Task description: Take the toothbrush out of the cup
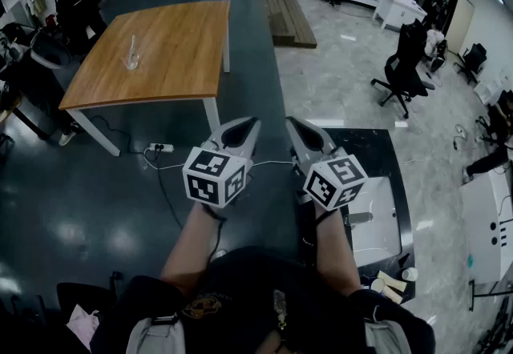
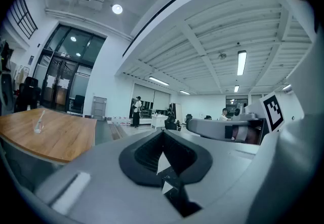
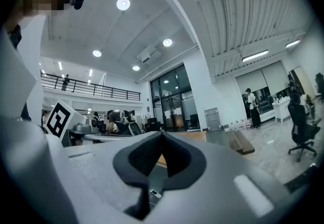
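Left gripper (image 1: 239, 133) and right gripper (image 1: 304, 134): closed, empty, level, because the cup (image 1: 131, 57) sits well apart, upper left, on the worktop (image 1: 180, 64).

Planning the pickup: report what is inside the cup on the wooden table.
The clear cup holds one thin stick, likely the toothbrush. Nothing covers it; its head and the cup's bottom are too small to tell.
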Available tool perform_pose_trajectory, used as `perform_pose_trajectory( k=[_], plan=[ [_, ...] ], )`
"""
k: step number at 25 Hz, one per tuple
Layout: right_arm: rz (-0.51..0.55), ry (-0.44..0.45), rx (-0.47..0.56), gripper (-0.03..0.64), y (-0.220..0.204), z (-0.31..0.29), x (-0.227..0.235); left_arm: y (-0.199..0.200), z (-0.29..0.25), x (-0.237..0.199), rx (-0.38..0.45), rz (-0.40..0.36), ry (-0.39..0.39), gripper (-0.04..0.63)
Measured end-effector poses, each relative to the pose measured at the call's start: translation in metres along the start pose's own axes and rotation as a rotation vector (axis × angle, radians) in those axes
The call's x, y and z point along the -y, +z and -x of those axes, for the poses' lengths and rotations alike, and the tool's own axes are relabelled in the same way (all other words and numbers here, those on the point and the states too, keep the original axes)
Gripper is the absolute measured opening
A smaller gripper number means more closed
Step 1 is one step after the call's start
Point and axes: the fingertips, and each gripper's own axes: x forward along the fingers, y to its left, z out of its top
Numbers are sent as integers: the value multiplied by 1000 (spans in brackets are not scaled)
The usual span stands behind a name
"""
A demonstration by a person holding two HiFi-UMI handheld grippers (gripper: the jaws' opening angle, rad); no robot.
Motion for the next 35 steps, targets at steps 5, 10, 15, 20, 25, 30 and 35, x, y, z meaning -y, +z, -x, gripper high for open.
perform_pose_trajectory(
  k=[5, 10, 15, 20, 25, 30, 35],
  plan=[
    [1, 2, 10, 2, 3, 11, 2, -2, 0, 12, -6, -6, 0, 8],
    [-3, 8, 18, 2, 5, 20, 6, -2, -3, 21, -12, -8, 7, 8],
    [-2, 21, 14, 2, 5, 25, 17, -2, -9, 27, -14, -17, 24, 8],
    [0, 56, -4, 2, -5, 27, 28, -8, -14, 20, -17, -35, 72, 8],
    [1, 96, 2, 2, 1, 3, 26, 2, -7, -13, -16, -40, 143, 8],
    [3, 157, -22, 2, -6, -52, 3, 4, 12, -69, -3, -14, 212, 8],
    [21, 180, -39, 2, -10, -132, -19, 10, 23, -149, 14, 12, 247, 8]
  ],
)
